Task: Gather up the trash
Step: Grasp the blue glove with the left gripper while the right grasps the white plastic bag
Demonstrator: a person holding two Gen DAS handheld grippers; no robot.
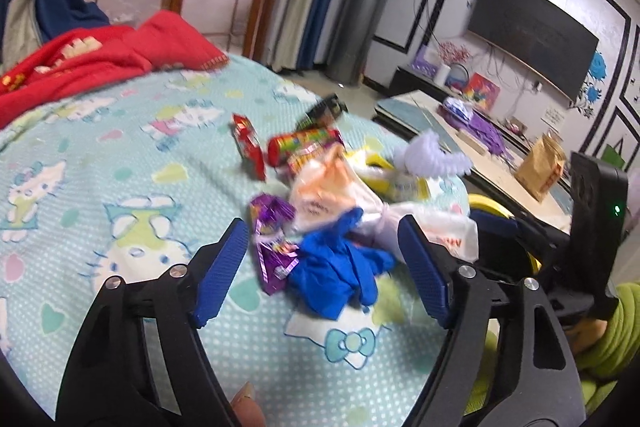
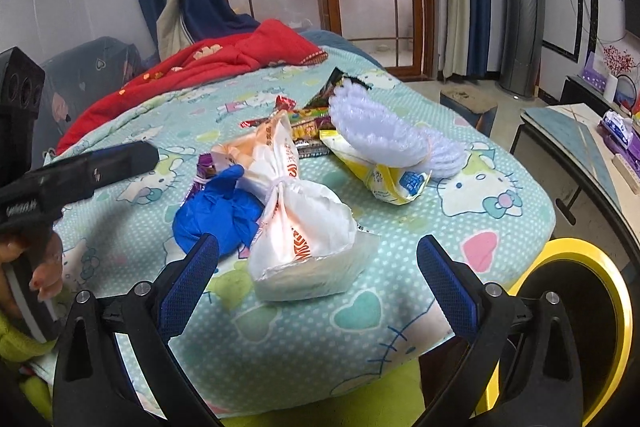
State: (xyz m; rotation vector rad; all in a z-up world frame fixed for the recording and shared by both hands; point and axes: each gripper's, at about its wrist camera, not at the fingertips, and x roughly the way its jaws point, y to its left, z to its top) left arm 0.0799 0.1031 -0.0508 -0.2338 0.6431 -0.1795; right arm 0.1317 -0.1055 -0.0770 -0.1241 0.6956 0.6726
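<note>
On the bed [image 1: 120, 155] the trash lies in a loose heap, and the coming pick turns on which fingers frame which piece. Starting at the left, the left gripper [image 1: 322, 259] has its fingers [image 1: 222, 267] spread, nothing pinched: the purple wrapper [image 1: 272, 243] sits just inside its left finger and the crumpled blue glove [image 1: 340, 275] lies between the two, ahead of the tips and low on the bedspread, apart from both pads. The glove has no clear long axis; it is a wad, so a straight closing would probably do. To its right, the tied white bag [image 2: 296, 223] lies with its long axis running away from the right gripper [image 2: 318, 275], knot toward the far end, fat end nearest. That gripper's fingers [image 2: 192, 279] are also spread and empty, and the bag's near end sits between them, just ahead of the tips. Further right and beyond are the yellow packet [image 2: 380, 175] and white foam net [image 2: 384, 131], well off from either pair. The yellow bin [image 2: 560, 267] stands at the bed's right edge, nearer the right hand.
</note>
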